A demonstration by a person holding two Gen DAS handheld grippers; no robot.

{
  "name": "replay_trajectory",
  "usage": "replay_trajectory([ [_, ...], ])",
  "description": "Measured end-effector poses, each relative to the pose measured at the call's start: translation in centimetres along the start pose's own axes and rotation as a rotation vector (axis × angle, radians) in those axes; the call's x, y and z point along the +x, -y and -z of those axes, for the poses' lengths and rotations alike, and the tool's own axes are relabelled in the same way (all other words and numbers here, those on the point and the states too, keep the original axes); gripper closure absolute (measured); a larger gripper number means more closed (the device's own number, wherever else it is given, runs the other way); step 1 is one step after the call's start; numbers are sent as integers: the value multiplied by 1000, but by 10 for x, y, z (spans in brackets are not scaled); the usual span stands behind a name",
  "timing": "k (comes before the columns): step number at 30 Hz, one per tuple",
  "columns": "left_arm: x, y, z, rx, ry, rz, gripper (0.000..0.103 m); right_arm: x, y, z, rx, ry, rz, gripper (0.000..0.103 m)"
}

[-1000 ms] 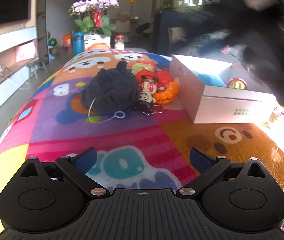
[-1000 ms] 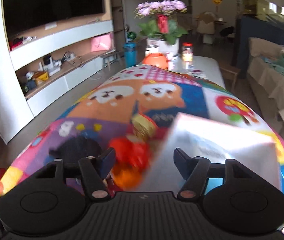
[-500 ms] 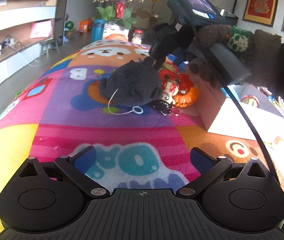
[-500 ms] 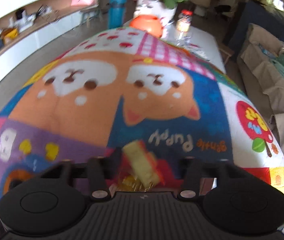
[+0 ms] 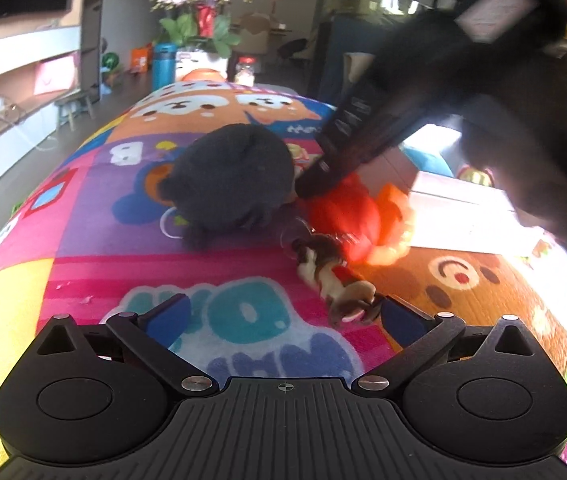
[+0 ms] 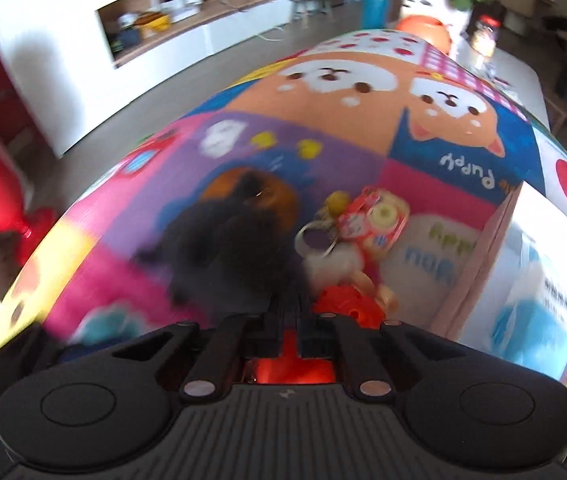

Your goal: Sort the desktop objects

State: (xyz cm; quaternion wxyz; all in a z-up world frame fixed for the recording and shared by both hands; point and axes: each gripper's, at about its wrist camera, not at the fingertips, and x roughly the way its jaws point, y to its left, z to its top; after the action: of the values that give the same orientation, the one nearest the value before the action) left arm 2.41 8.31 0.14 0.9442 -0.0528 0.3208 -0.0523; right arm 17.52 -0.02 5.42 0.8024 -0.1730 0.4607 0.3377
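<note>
right wrist view showed the right hand-held gripper clenched on something red-orange in the toy pile, just left of the white box. the left hand-held gripper hovered released, farther back; a brown-and-cream keychain lay ahead-right, touching its right finger, long axis running away.

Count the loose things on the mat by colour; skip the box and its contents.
Black plush: 1
Red toy: 1
Orange toy: 1
Brown keychain: 1
Red-yellow charm: 1
Total: 5
</note>
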Motion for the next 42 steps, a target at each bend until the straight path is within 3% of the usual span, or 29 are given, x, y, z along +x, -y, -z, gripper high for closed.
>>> replay_trajectory([
  [6, -3, 9, 4, 36, -16, -6, 0, -33, -7, 53, -7, 27, -25, 97],
  [8, -5, 13, 6, 53, -21, -6, 0, -47, -7, 75, -5, 82, 19, 95],
  [10, -6, 17, 8, 70, -21, -20, 0, -62, -11, 95, -40, 160, 84, 86],
  [12, -5, 20, 8, 81, -18, -35, 0, -76, -11, 116, -48, 236, 136, 63],
  [14, -5, 21, 9, 91, -18, -40, 0, -86, -1, 131, 8, 281, 137, 61],
  [20, -9, 29, 11, 119, -16, -32, 0, -77, 48, 147, 308, 335, 169, 61],
  [22, -13, 31, 12, 108, -15, -25, 0, -62, 56, 149, 342, 323, 142, 61],
  [23, -16, 32, 12, 101, -18, -7, 0, -55, 60, 150, 360, 313, 109, 64],
  [25, -21, 35, 14, 105, -27, 35, 0, -44, 63, 151, 364, 297, 66, 79],
  [27, -27, 41, 15, 127, -21, 52, 0, -37, 63, 154, 359, 291, 73, 87],
  [31, -34, 53, 12, 163, -2, 68, 0, -53, 67, 173, 370, 319, 41, 93],
  [37, -23, 72, 5, 174, 9, 83, 0, -98, 72, 224, 374, 400, 213, 93],
  [40, -13, 81, 1, 153, 14, 65, 0, -107, 83, 247, 450, 401, 164, 82],
  [42, -8, 90, -4, 170, 16, 69, 2, -105, 86, 259, 488, 408, 167, 59],
])
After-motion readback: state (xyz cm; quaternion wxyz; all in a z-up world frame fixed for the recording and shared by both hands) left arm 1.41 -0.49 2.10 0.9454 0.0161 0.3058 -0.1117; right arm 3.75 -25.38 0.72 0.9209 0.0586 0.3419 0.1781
